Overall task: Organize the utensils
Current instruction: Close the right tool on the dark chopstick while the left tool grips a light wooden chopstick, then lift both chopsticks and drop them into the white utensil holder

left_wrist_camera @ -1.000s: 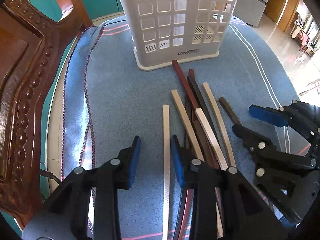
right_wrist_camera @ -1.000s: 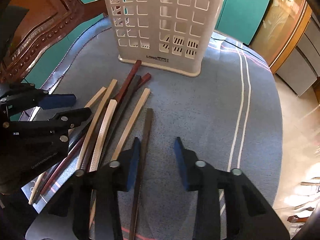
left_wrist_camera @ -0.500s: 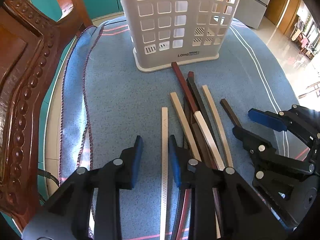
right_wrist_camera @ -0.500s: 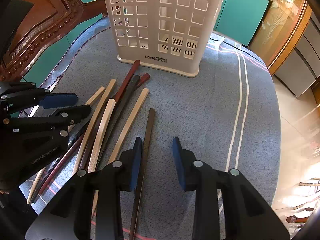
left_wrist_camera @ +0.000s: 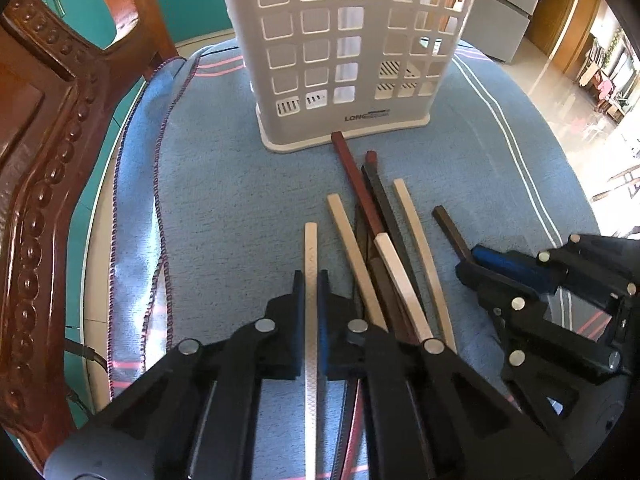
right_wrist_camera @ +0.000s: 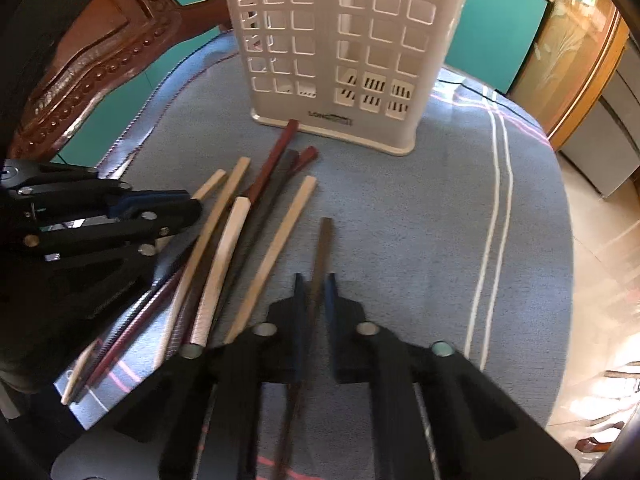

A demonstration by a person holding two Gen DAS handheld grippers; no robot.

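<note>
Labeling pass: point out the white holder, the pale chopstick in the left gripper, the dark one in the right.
white holder [left_wrist_camera: 352, 40], left wrist view, front wall.
pale chopstick [left_wrist_camera: 310, 248], left wrist view, free end.
dark chopstick [right_wrist_camera: 322, 248], right wrist view, upper shaft.

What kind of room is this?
Probably a dining room at home: a carved wooden chair beside a table under a blue cloth, chopsticks and a white holder, with teal cabinets behind.
</note>
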